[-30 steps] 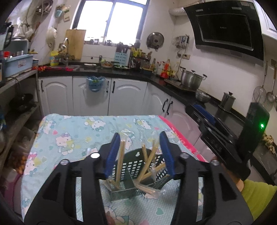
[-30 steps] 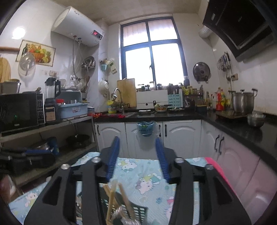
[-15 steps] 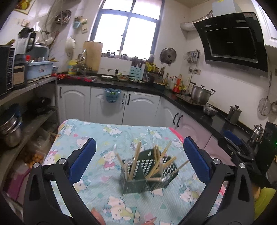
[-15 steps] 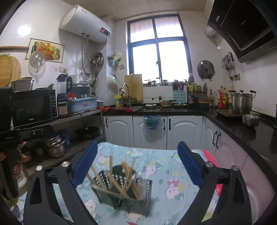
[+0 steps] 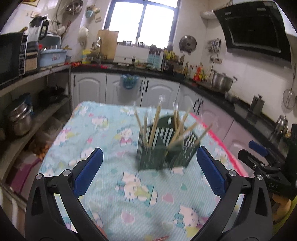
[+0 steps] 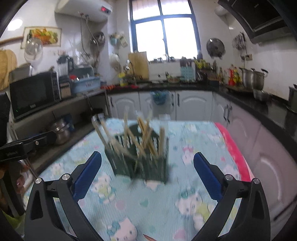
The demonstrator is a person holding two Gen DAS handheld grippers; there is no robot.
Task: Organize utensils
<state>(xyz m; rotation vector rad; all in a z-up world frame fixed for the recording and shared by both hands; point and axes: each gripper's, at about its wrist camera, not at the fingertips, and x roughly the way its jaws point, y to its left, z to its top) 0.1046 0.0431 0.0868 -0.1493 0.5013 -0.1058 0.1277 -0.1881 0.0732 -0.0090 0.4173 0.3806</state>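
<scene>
Blurred green holder (image 5: 163, 153) and chopsticks (image 5: 155, 124), count unreadable. Thin reddish tip (image 6: 148, 237) cut off at bottom edge, unidentifiable. Both views motion-smeared.

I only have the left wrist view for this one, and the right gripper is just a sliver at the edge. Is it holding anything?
Observer: No. The right wrist view shows the right gripper with its jaws opening and nothing between them. The green holder stands beyond its tips.
Operator: What's high on the wall left of the window? That part is cut off for me.
Observer: A white water heater with a red display lit.
</scene>
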